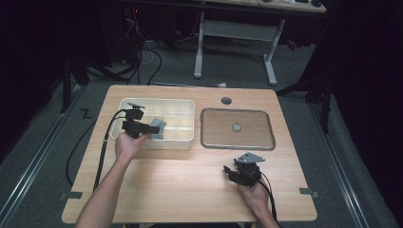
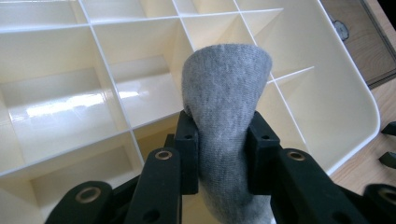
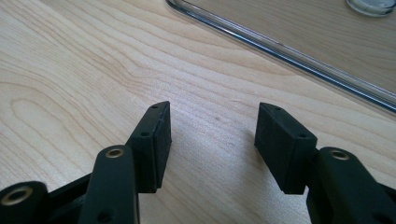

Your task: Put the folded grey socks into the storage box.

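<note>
Hand-held gripper [image 2: 223,154] around grey sock [image 2: 226,93]

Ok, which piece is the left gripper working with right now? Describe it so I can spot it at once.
Start at the cream divided organizer tray on the left half of the wooden table, beside the clear lid. Over its near edge the left gripper is shut on a grey rolled sock. It is the one soft, fuzzy grey thing there, standing out against the glossy bare compartments.

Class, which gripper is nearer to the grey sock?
Left. The left gripper clamps the grey sock over the divided tray; the right gripper rests open on the table, well away.
</note>
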Motion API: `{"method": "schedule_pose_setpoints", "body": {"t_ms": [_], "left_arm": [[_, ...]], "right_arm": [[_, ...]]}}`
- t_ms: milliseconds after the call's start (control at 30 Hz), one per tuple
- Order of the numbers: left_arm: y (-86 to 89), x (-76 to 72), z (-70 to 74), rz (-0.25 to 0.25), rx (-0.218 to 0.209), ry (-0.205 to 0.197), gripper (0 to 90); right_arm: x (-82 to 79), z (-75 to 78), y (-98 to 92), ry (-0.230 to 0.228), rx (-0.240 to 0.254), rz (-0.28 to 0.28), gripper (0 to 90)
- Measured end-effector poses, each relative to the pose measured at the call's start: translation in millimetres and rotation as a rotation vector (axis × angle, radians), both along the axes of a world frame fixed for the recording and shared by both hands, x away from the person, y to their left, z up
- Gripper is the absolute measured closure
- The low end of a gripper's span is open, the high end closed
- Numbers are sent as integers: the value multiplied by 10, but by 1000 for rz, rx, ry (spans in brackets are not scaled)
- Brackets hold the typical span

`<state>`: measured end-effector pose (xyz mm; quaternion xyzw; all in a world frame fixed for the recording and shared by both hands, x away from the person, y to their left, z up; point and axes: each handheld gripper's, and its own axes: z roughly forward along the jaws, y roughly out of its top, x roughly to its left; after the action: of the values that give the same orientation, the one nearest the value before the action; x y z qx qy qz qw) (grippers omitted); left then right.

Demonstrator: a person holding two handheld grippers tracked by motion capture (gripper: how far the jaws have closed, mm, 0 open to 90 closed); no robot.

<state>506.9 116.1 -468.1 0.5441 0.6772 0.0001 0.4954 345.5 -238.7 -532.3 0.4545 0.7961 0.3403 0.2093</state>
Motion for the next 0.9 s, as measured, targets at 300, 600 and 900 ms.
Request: {"method": "schedule_pose_setpoints", "body": {"t_ms": [300, 600, 900], "left_arm": [[-35, -5, -15, -21, 55, -4, 718], [-70, -24, -36, -45, 111, -20, 720], [-103, -40, -77, -73, 191, -39, 722]], "right_arm": [[-1, 0, 0, 0, 0, 1, 463], [-2, 0, 0, 0, 0, 2, 463], [-3, 0, 0, 0, -1, 2, 463]]}}
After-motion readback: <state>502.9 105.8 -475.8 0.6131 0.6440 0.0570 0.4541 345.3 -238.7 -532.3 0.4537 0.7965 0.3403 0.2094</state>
